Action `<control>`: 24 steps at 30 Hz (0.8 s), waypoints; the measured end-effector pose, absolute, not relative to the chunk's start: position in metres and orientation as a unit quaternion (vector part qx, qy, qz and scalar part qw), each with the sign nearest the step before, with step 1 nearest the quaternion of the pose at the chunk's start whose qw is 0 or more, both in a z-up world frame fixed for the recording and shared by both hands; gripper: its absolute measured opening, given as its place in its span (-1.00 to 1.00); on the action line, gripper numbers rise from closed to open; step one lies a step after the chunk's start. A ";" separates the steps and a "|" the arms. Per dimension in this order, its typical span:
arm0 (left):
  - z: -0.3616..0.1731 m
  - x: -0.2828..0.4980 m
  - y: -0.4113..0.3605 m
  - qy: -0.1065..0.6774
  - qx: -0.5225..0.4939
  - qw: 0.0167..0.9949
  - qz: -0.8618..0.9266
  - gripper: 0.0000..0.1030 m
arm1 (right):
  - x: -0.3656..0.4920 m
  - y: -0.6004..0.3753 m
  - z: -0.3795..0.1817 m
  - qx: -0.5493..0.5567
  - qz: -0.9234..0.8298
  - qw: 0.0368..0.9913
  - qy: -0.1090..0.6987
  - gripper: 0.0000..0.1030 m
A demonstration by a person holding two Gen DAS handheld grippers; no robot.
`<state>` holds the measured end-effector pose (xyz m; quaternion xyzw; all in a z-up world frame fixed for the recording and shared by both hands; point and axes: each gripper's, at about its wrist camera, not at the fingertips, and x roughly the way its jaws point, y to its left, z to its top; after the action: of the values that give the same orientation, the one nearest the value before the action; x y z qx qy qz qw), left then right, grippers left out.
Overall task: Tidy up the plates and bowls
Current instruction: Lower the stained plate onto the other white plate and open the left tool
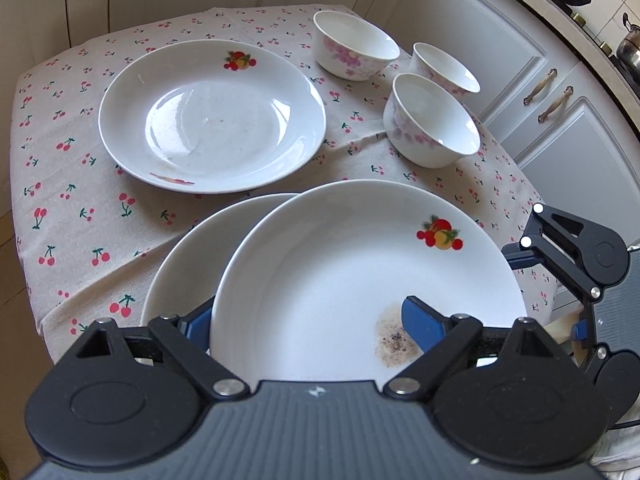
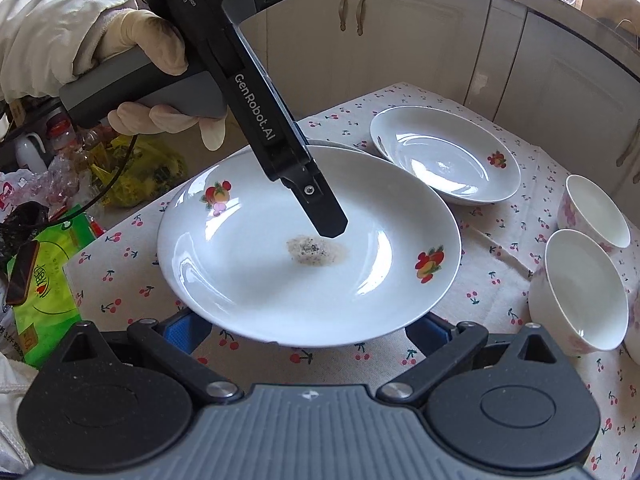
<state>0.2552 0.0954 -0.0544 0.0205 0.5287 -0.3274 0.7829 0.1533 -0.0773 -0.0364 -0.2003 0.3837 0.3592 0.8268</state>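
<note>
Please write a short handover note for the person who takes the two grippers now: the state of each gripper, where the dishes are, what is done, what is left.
Left gripper: shut on the stained plate, held over a second plate.
Right gripper: open, holding nothing, near the stained plate's edge.
Third plate sits alone, farther back on the tablecloth.
Three bowls stand apart, unstacked.
Done: nearly one plate stacked. Left: release it, add the third plate, stack the bowls.
</note>
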 end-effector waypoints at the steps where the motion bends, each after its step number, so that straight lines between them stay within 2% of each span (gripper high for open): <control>1: -0.055 0.256 0.095 0.529 0.021 0.783 -0.327 0.79 | 0.154 -0.077 -0.037 -0.202 0.358 0.827 0.383 1.00; 24: -0.060 0.262 0.084 0.537 0.065 0.785 -0.302 0.80 | 0.153 -0.076 -0.034 -0.179 0.354 0.833 0.385 1.00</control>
<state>0.2622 0.0842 -0.0599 0.0648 0.5374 -0.3024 0.7846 0.1527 -0.0761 -0.0338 -0.1785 0.3850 0.3543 0.8333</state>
